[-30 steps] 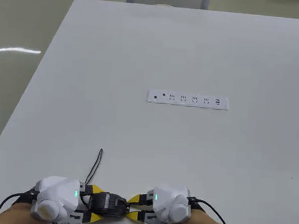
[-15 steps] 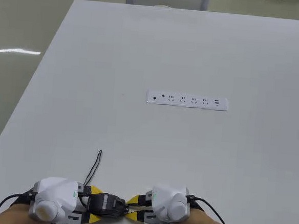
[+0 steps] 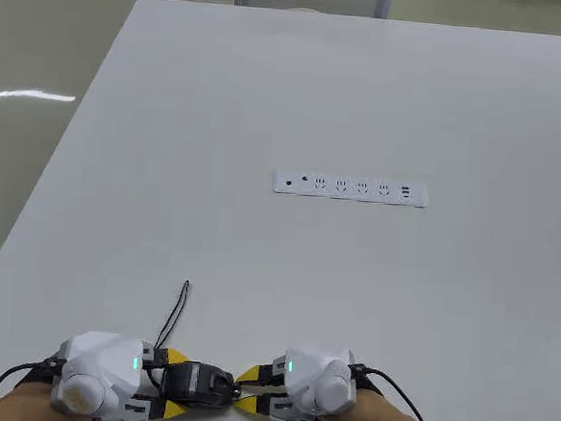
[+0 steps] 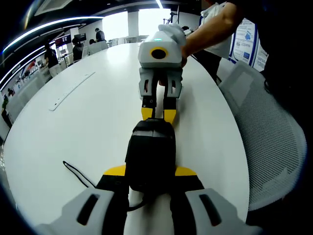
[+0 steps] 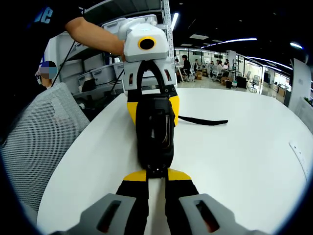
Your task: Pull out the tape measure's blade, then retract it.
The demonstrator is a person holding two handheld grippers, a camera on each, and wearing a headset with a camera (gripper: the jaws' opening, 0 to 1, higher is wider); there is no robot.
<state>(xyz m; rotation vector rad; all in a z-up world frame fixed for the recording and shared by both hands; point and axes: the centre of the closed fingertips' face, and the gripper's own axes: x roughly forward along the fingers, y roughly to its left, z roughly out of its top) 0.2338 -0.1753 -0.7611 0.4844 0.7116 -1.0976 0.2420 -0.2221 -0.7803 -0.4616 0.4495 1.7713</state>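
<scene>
1. The left claw [image 4: 151,171] is clamped across the tape measure [image 4: 150,152], one yellow-tipped jaw on each broad side of the black case.
2. The right claw [image 5: 157,175] faces it nose to nose. Its jaws are drawn almost together at the case's mouth, and we judge that they pinch the blade tip [image 5: 155,171], though that part is too small to be sure.
3. The tape measure sits low over the near edge of the white counter [image 3: 365,101], held between the two claws, with no length of blade drawn out that we can see.
4. We expect the case to be hard, compact and fairly dense, so the grip across its flat sides should hold without crushing.
5. The blade is likely thin, springy steel: stiff along its curve, apt to kink if bent sideways, and pulled back by a spring. The best hold is the end hook, pulled straight in line with the mouth.
6. On release the blade may snap home, so we would let it back slowly.
7. The black wrist strap [image 3: 174,314] trails loose on the counter beside the left claw, clear of the pull.
8. A white power strip [image 3: 349,187] lies well apart, farther up the counter.
9. Any lock or brake button is hidden by the jaws, and the head view cuts off both hands at its bottom edge.
</scene>
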